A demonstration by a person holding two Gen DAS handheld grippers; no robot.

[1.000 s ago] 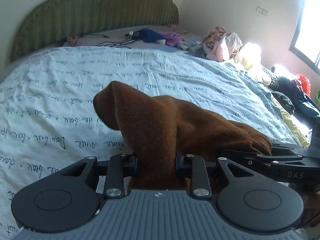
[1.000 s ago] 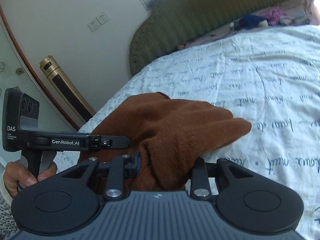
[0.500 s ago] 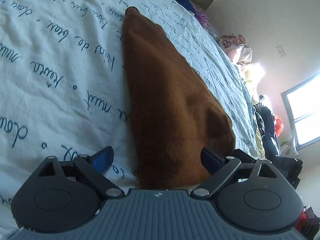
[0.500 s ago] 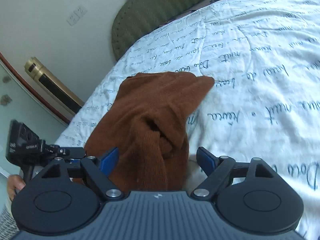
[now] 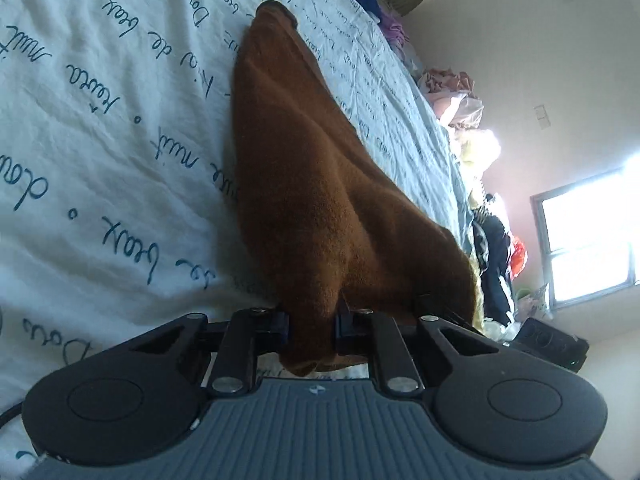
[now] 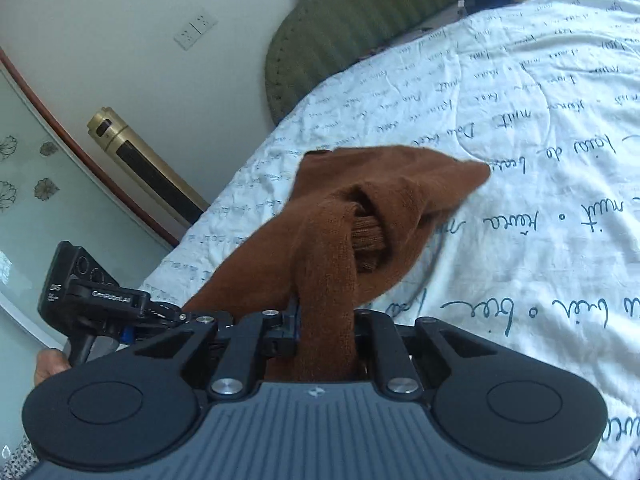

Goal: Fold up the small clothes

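Brown knit garment (image 5: 304, 184) stretched across white bedspread (image 5: 100, 128) printed with blue script, left gripper (image 5: 313, 326) closing, pinching its near edge, right gripper (image 6: 326, 330) closing on a bunched fold

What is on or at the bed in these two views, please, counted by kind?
Brown garment: 1
Hand-held gripper: 2, left hand-held gripper and right hand-held gripper, both closing on the garment
White printed bedspread: 1
Green headboard: 1
Total: 5
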